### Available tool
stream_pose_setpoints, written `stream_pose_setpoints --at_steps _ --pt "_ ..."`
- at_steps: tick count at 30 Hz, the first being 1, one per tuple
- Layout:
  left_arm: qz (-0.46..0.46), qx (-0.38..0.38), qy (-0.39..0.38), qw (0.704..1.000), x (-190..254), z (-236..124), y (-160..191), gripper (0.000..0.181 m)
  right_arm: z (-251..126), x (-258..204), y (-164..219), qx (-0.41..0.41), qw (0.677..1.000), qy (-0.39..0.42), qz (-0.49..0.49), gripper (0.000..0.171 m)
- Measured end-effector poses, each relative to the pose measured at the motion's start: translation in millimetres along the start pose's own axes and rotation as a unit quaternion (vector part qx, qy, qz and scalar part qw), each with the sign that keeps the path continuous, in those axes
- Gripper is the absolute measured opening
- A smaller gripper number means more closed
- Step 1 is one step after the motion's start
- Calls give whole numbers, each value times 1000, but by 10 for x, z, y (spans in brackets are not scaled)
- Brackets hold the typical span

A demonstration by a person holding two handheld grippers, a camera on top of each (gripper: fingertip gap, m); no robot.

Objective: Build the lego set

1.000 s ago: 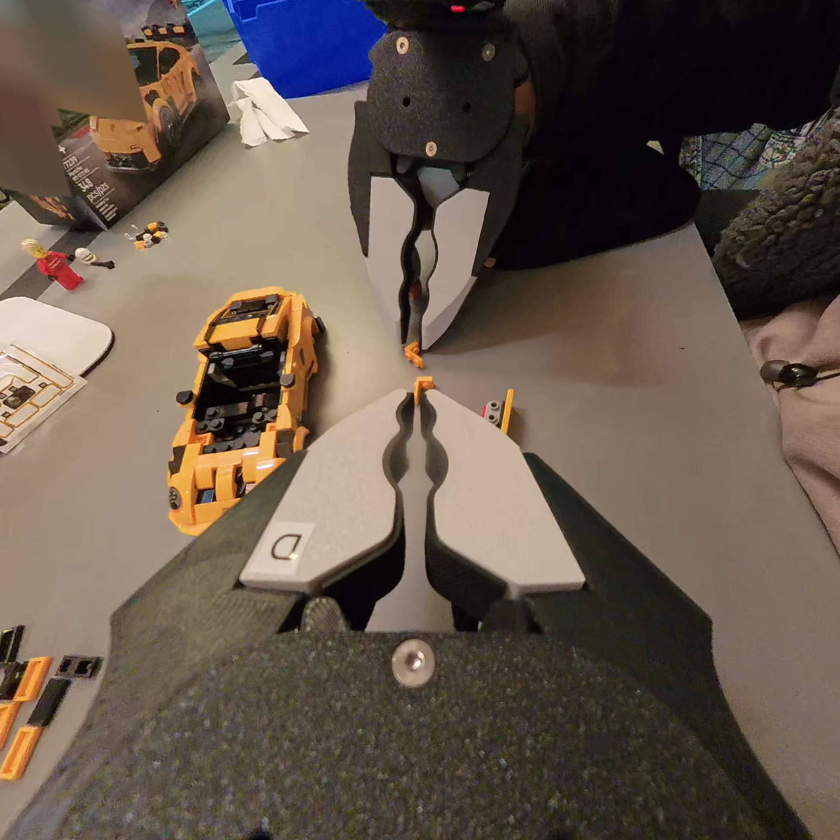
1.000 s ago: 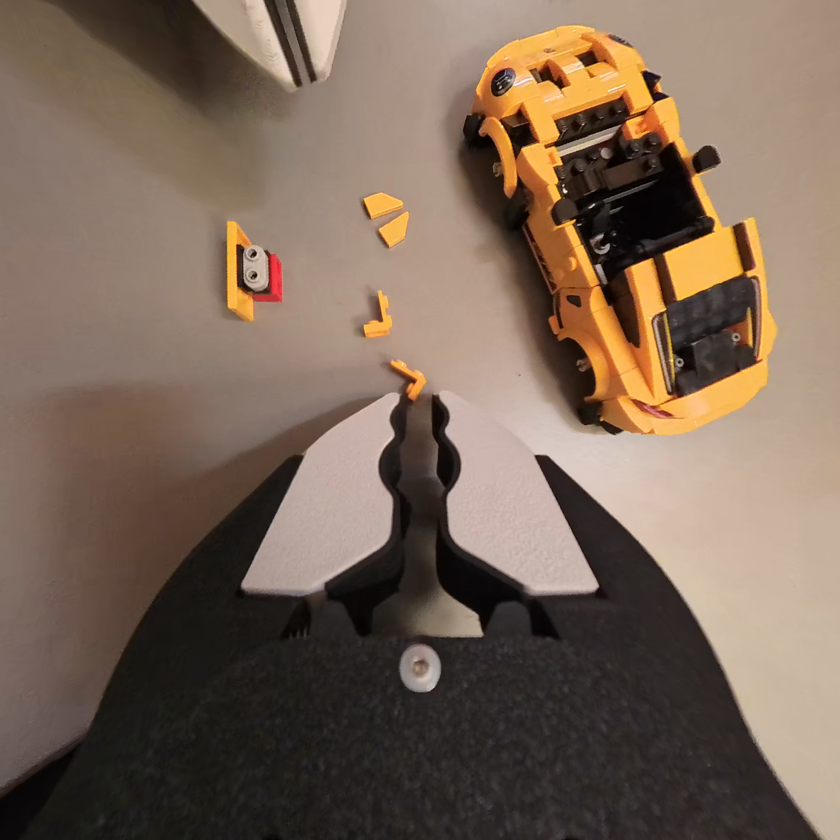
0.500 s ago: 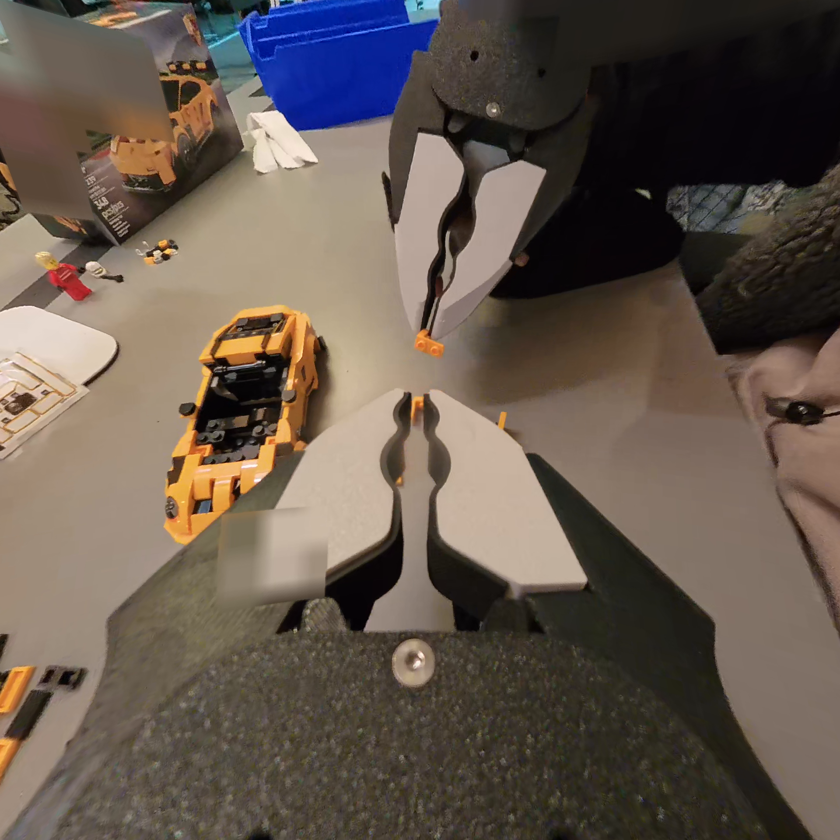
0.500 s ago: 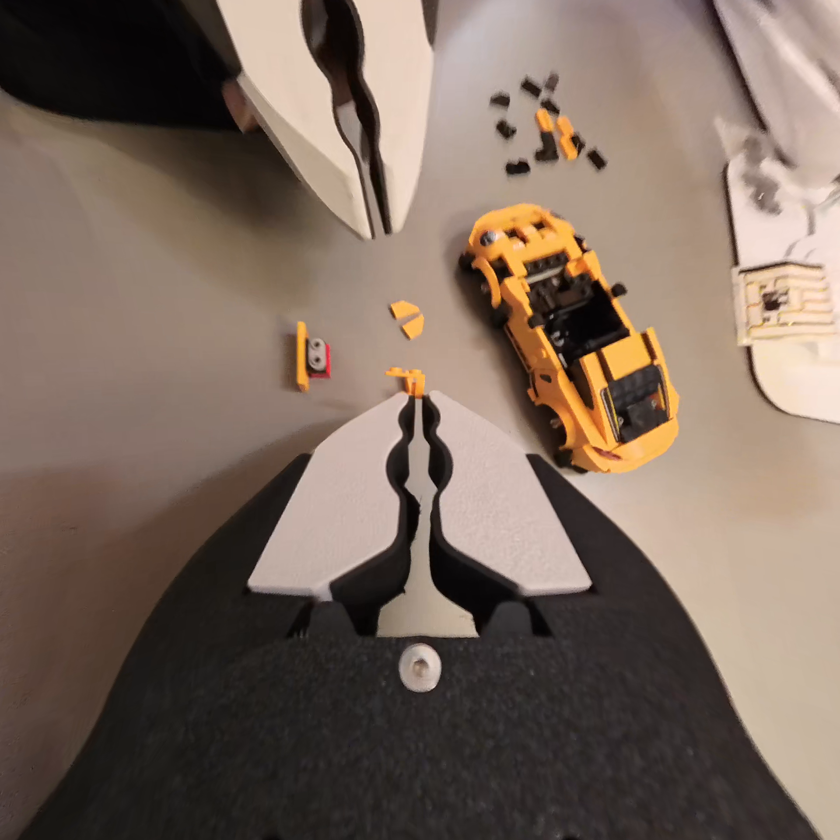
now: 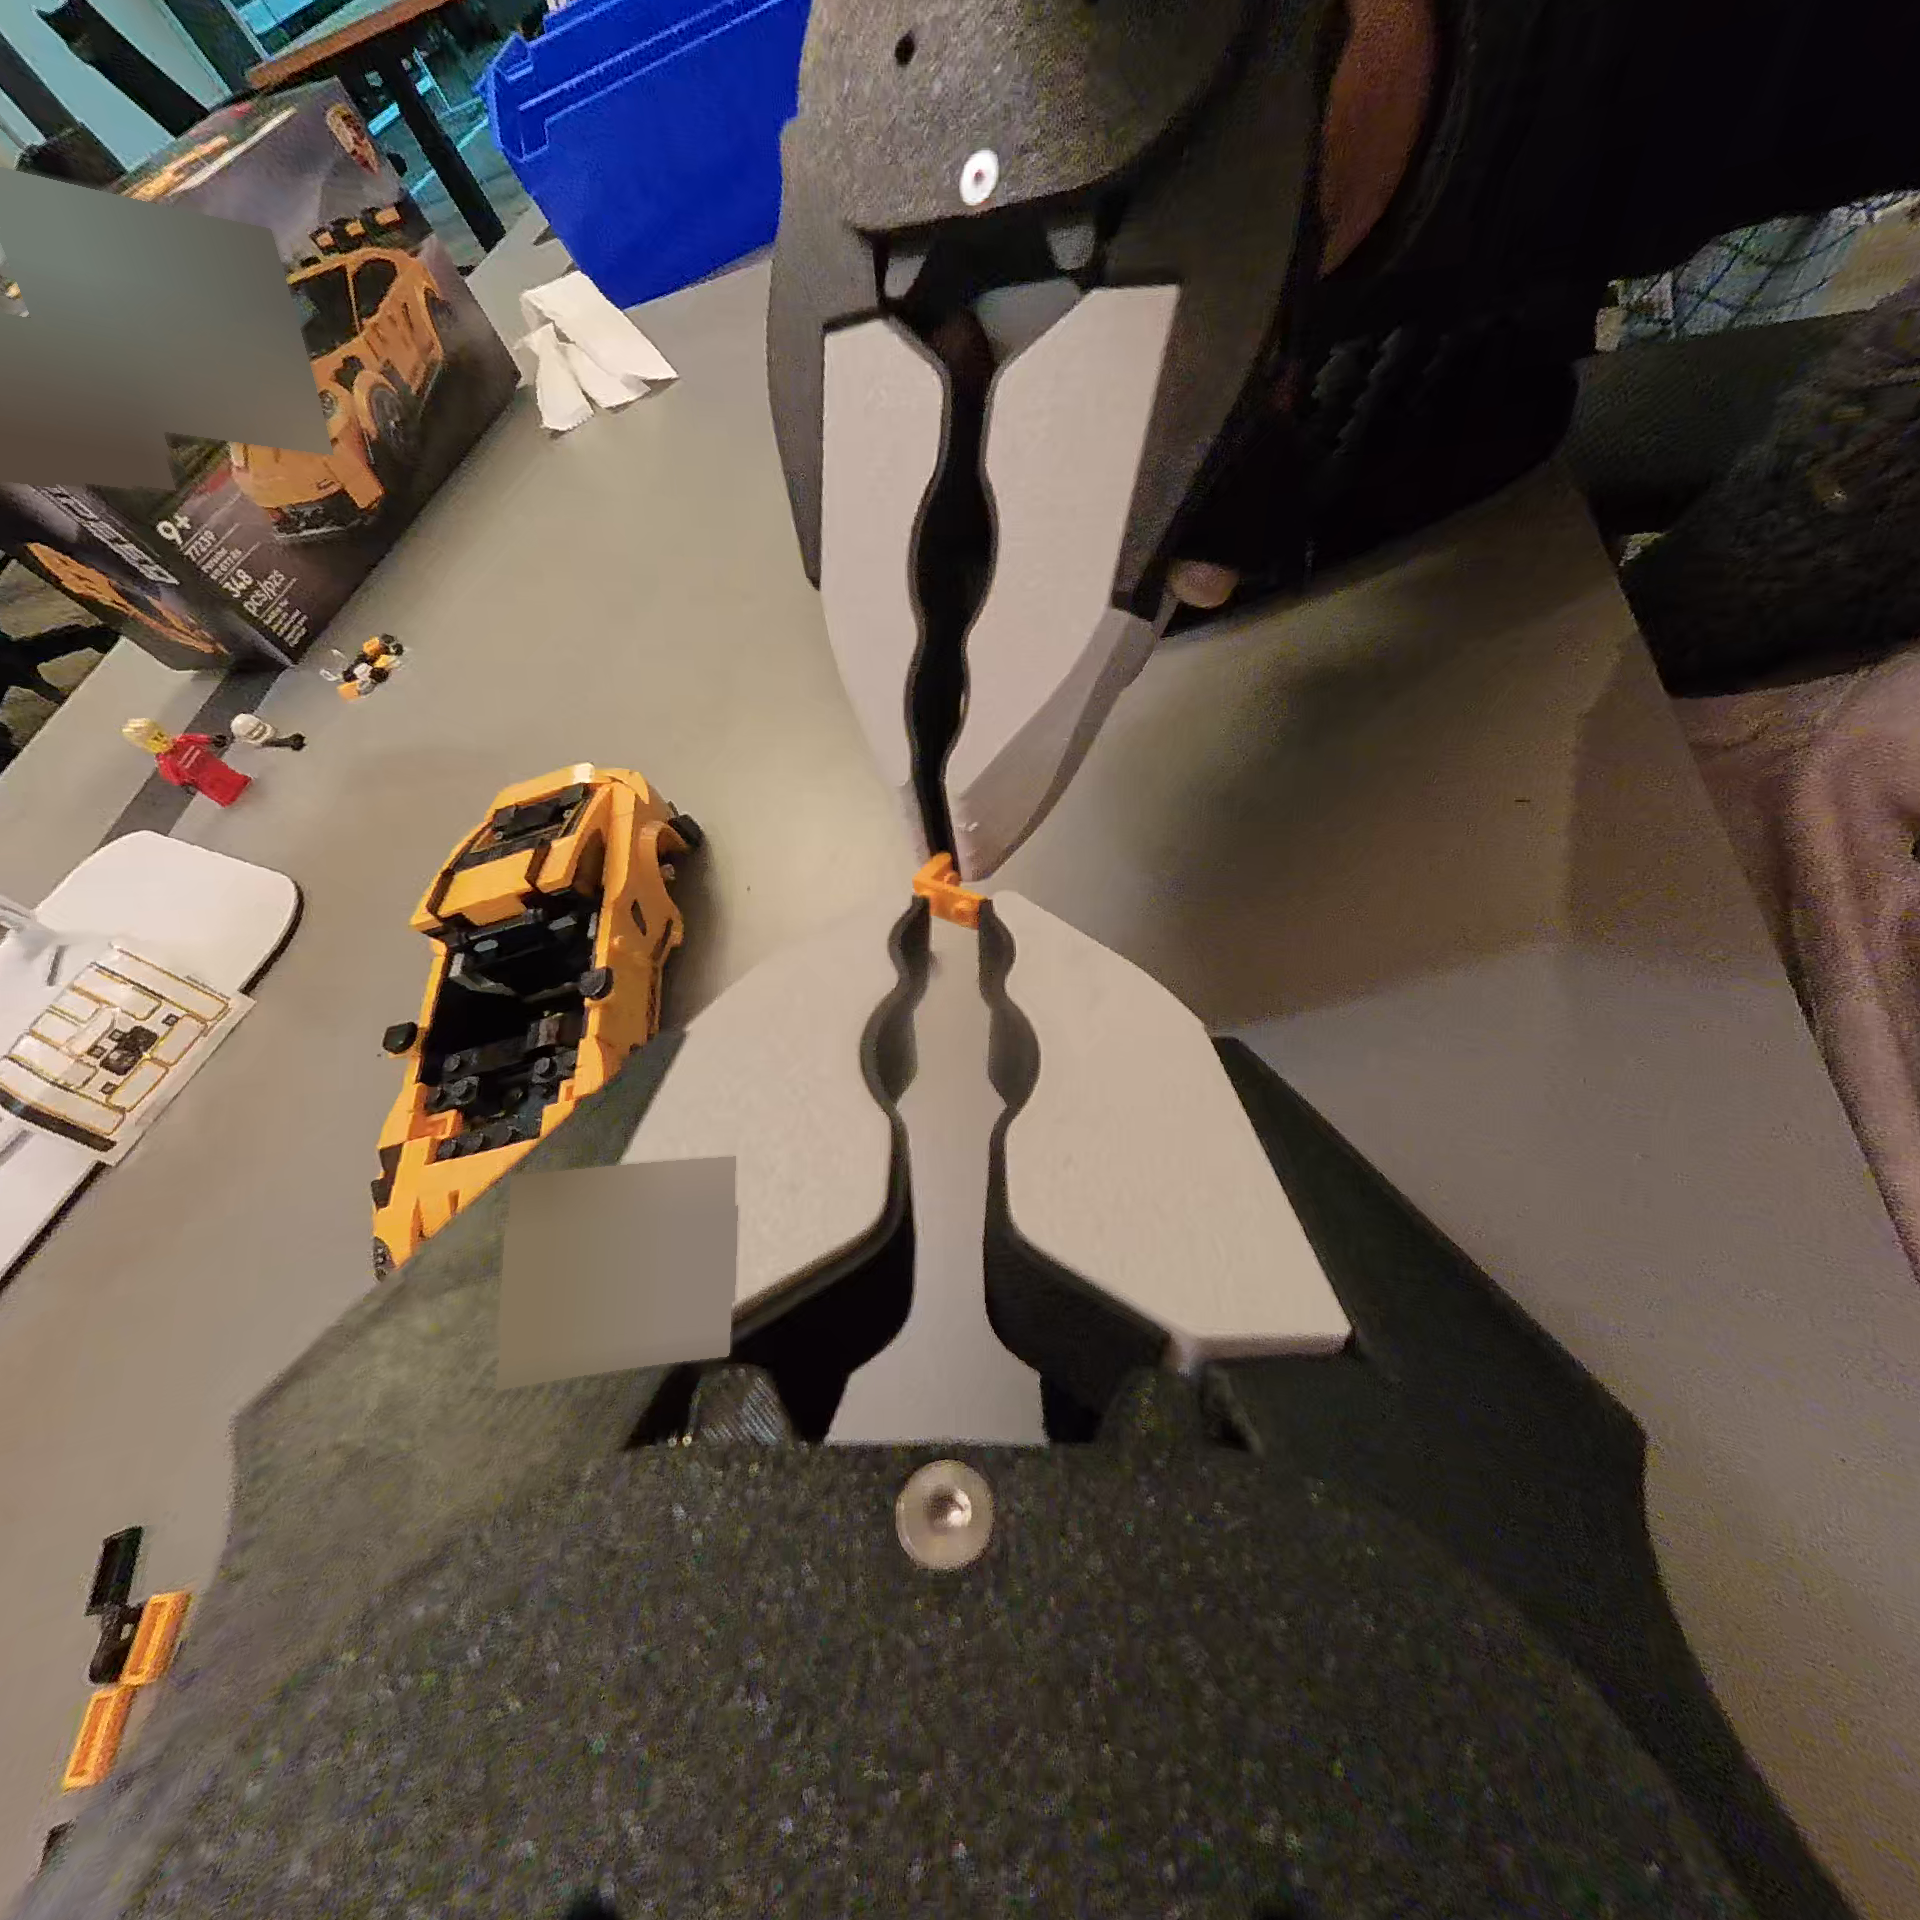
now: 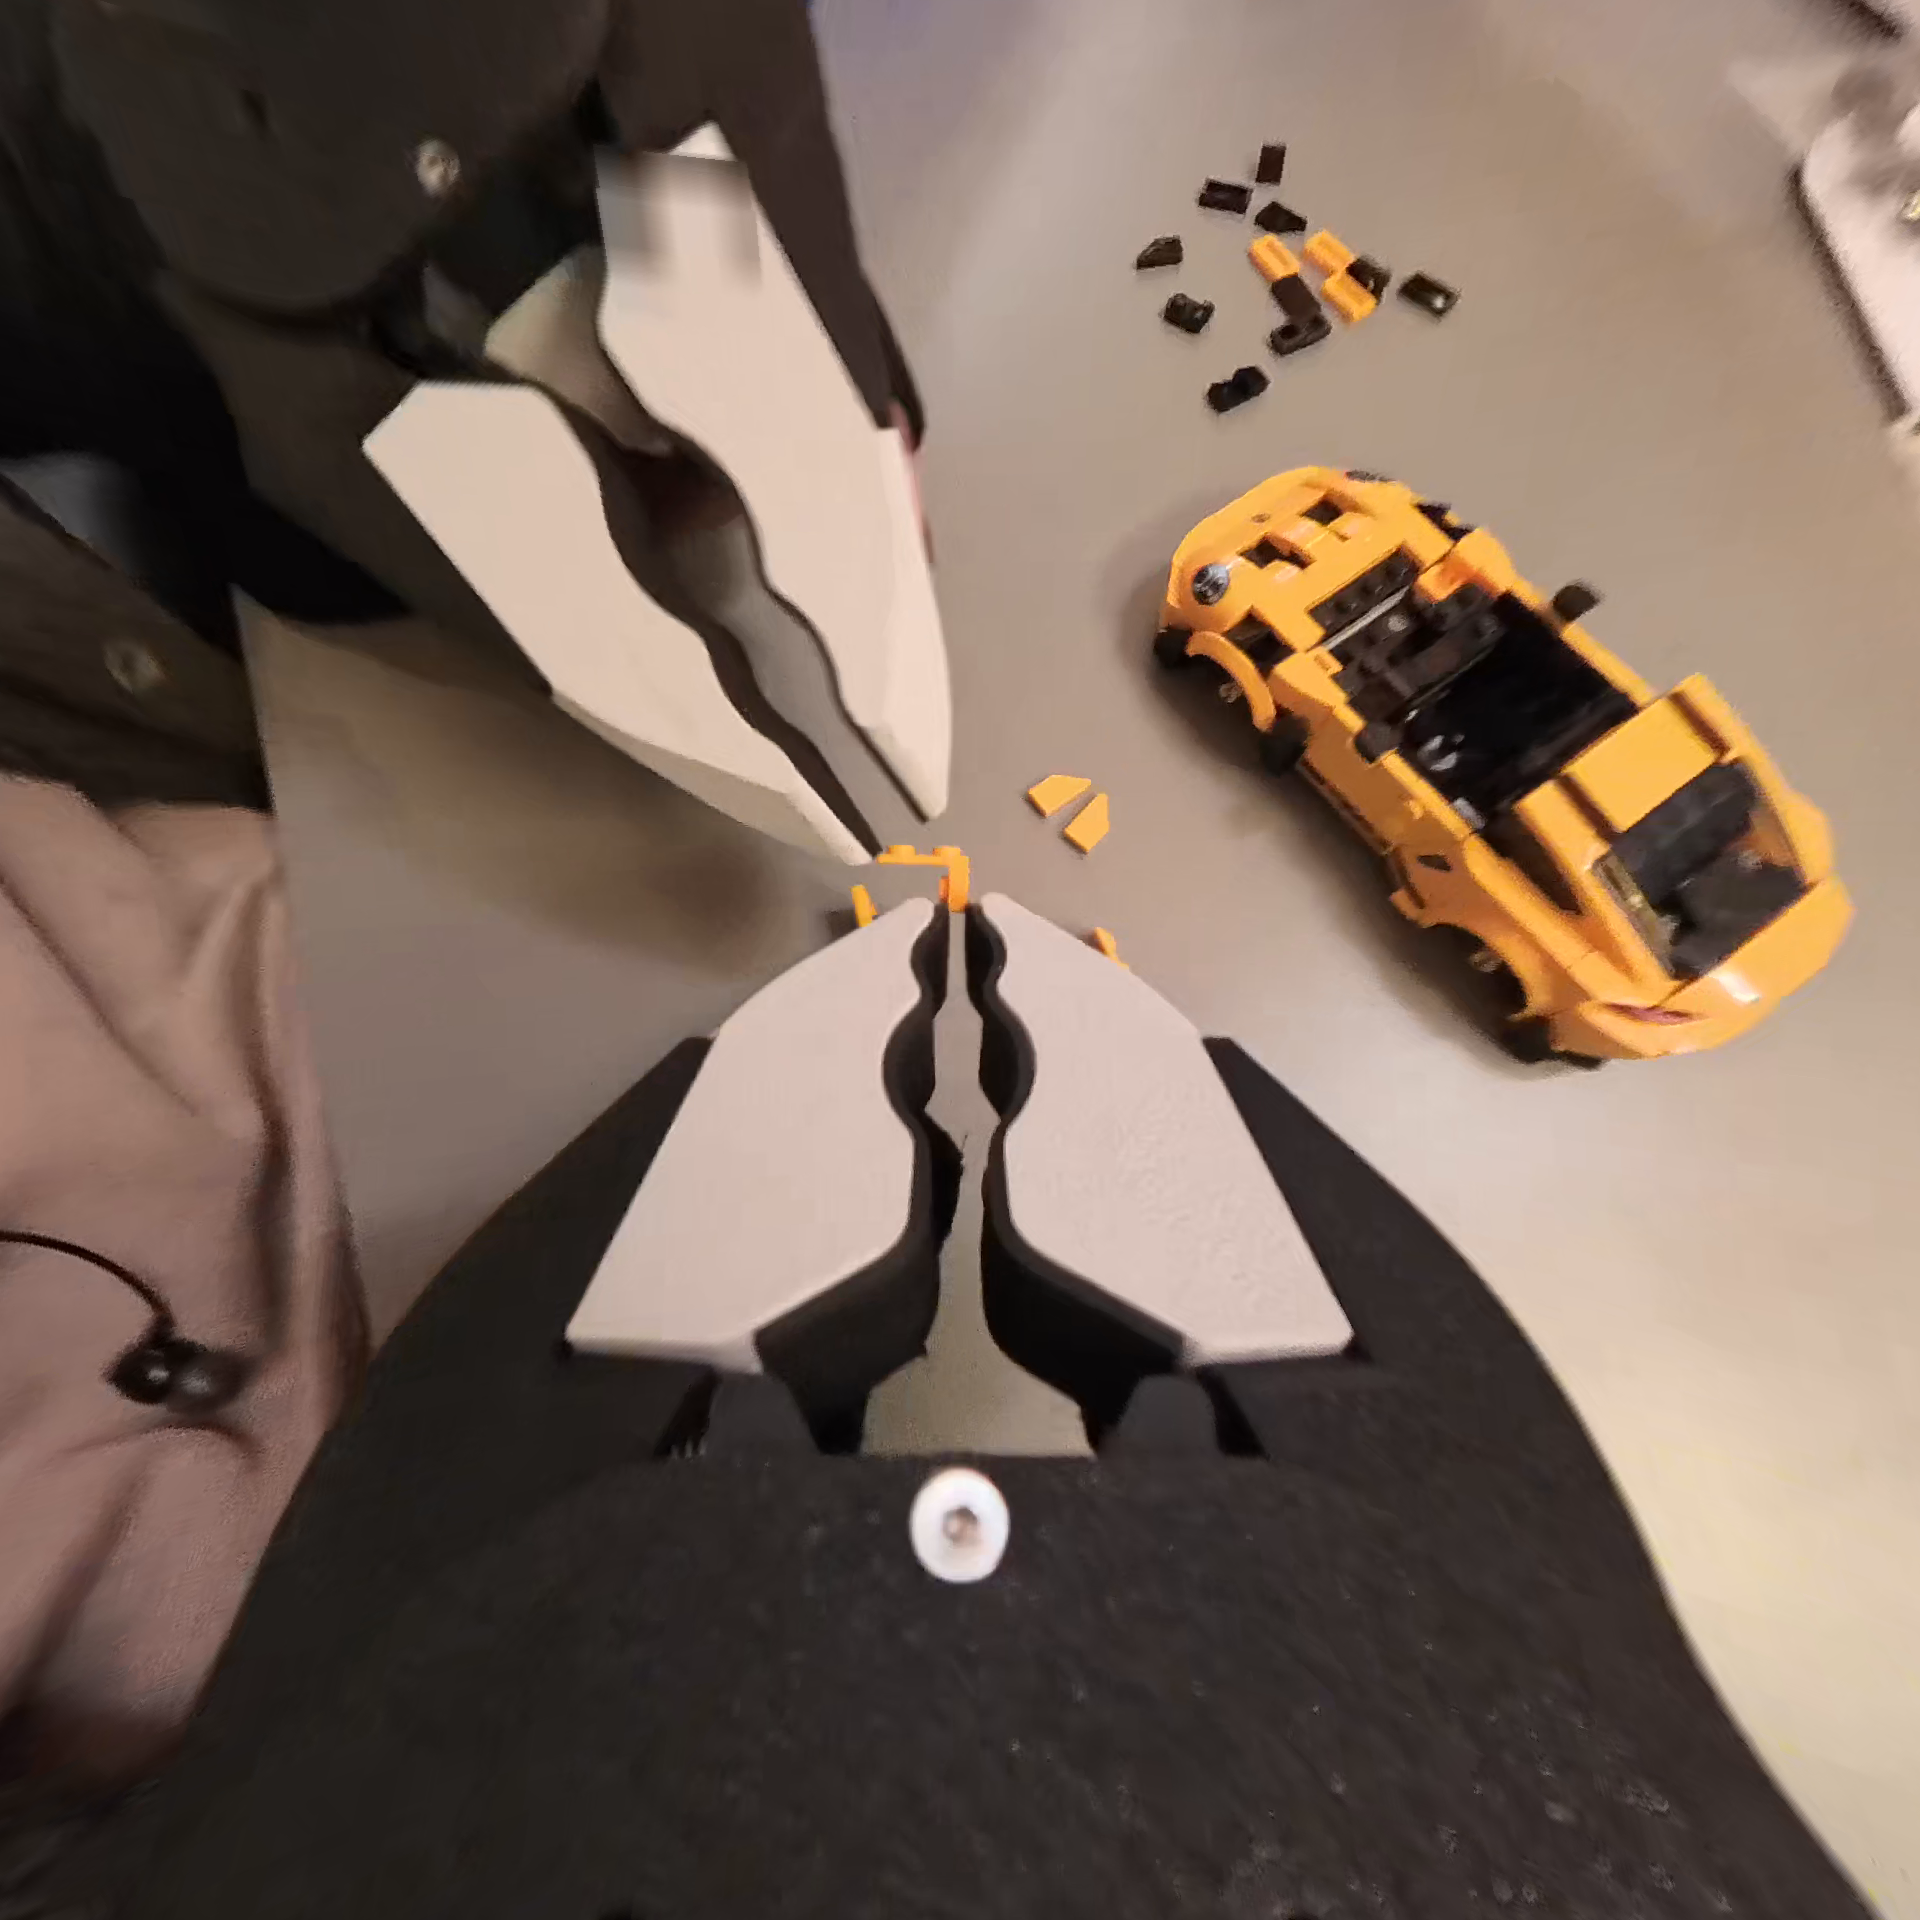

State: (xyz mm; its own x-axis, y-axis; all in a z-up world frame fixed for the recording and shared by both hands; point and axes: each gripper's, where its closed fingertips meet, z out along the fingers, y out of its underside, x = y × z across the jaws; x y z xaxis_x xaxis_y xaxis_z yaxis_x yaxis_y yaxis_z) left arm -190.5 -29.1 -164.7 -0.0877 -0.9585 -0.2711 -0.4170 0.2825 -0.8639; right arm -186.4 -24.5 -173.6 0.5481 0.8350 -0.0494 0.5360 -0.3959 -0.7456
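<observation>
My left gripper [image 5: 951, 916] is shut on a small orange bracket piece [image 5: 948, 896], held above the grey table [image 5: 1403, 1039]. My right gripper [image 6: 956, 914] is shut on a second small orange bracket [image 6: 956, 881]. The two grippers meet tip to tip, so the brackets touch. The right gripper also shows in the left wrist view [image 5: 940, 842], coming down from above. The left gripper shows in the right wrist view [image 6: 899, 836]. The part-built orange and black car [image 5: 530, 997] lies to the left, roof open; it also shows in the right wrist view [image 6: 1507, 758].
Two orange wedge tiles [image 6: 1070, 810] lie near the tips. Several loose black and orange pieces [image 6: 1288, 281] lie beyond the car. The set box [image 5: 291, 416], a minifigure [image 5: 192, 758], a sticker sheet [image 5: 104, 1039], a white tissue [image 5: 592, 353] and a blue bin [image 5: 644, 145] are at the left and back. My two grippers' fingertips are within a few centimetres of each other. Both grippers' tips are roughly 40 cm from the minifigure [image 5: 192, 758].
The right gripper closed on its bracket and lifted it off the table. Both grippers rose and came together, so the two brackets now touch.
</observation>
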Motion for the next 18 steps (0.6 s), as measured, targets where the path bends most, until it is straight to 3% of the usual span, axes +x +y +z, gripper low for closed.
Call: stream_pose_setpoints --at_steps 7,15,18 --pt "-4 3 -3 1000 -18 -14 -9 9 -2 -12 -41 23 990 -66 126 2" --pt "-12 17 -10 1000 -61 -56 -53 5 -7 -45 -101 42 987 -80 131 2" --pt "-61 28 9 998 -85 -85 -61 4 -21 -56 -137 58 989 -75 110 3"
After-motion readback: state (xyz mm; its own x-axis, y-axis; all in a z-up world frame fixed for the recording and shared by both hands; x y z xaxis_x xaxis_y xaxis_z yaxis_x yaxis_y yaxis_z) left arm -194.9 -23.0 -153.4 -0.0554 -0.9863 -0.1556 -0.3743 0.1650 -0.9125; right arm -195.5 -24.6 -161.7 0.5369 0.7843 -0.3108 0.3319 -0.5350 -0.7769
